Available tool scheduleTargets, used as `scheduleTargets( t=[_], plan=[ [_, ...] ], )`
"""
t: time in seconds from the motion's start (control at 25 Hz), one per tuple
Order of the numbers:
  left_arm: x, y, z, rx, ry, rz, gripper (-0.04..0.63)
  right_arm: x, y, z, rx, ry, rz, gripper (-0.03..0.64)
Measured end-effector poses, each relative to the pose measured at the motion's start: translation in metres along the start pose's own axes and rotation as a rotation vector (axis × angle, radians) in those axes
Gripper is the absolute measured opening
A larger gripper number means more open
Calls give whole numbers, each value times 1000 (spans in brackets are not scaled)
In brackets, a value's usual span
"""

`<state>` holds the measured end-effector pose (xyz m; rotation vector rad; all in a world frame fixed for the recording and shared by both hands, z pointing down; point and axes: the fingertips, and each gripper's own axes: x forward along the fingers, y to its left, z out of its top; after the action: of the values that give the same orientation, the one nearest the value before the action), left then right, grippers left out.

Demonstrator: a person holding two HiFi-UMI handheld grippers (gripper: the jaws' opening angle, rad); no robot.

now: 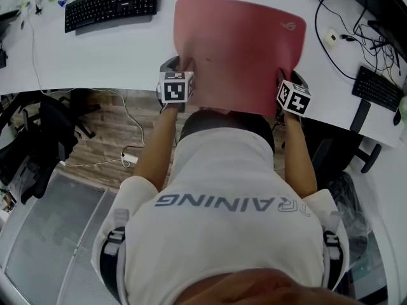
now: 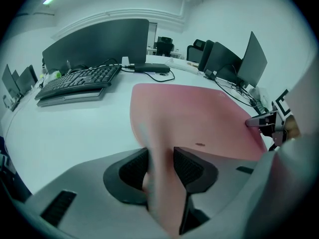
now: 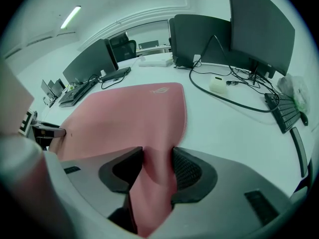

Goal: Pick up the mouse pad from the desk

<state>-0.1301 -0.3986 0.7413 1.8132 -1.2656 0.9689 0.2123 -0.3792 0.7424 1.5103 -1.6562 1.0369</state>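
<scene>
I have the large pink rectangular mouse pad lying on the white worktop, with its near edge at the worktop's front edge, right in front of me. Both grippers are on that near edge, 1 at each corner.

The left gripper has its 2 dark ribbed fingers closed on the near left corner. The pink sheet fills the gap between them and folds upward there. The right gripper is the same on the near right corner: its fingers pinch the pad, which bunches and bends between them. In the head view both grippers point steeply down.

The pad's far edge, with a faint logo at its right corner, lies flat on the worktop.

Room around it: bare worktop on the left side as far as the black keyboard, which sits well apart from the pad's far left corner. On the right there is open worktop just beside the pad, then black cables and a small white box. Farther right lies a 2nd black keyboard. Dark monitors stand behind those cables.
</scene>
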Motion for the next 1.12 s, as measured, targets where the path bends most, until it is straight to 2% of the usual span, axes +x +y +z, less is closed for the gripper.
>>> scheduleTargets(
  t=[0.12,0.4,0.84,1.12],
  plan=[
    [-3,-9,1,25,-5,-6,144,0,8,1,-11,-3,20,134],
    [-25,-22,12,41,-94,-51,90,-24,28,11,-95,-91,33,67],
    [-74,-32,29,42,-241,-126,84,-77,53,35,-95,-224,14,61],
    [-124,-36,72,69,-401,-164,84,-139,59,71,-80,-386,-7,63]
  ],
)
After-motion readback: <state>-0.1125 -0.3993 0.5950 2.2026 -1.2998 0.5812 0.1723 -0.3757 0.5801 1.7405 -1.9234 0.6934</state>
